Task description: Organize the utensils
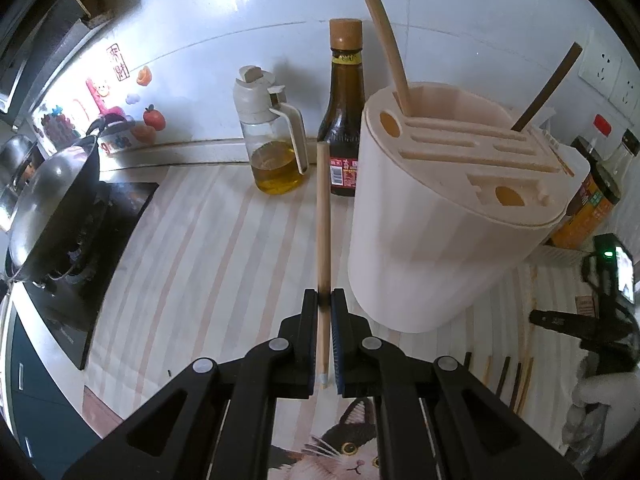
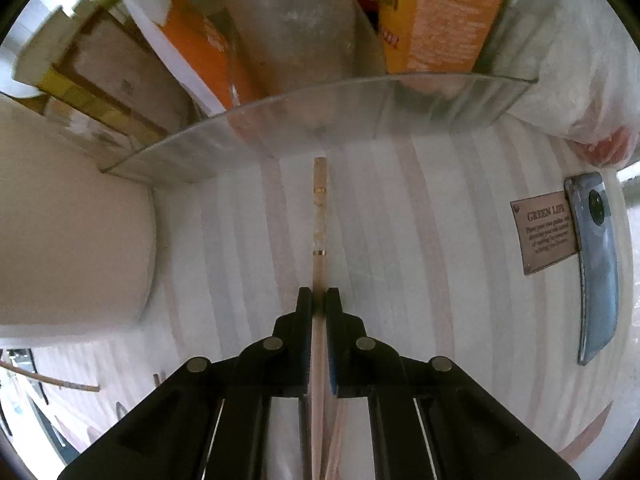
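Honestly, with both sets of fingers, left gripper (image 1: 325,300) and right gripper (image 2: 319,300), each clamped on a skinny chopstick (image 1: 323,216) (image 2: 319,216), either could twist and miss the holder (image 1: 452,208) slots.

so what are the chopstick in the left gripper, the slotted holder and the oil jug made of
Chopstick: looks like pale wood or bamboo, matte, with faint grain.
Slotted holder: seemingly cream plastic, smooth and slightly glossy, with moulded slots and holes in its top.
Oil jug: clear glass or hard plastic, since yellow oil shows through; its cap and handle look like off-white plastic.
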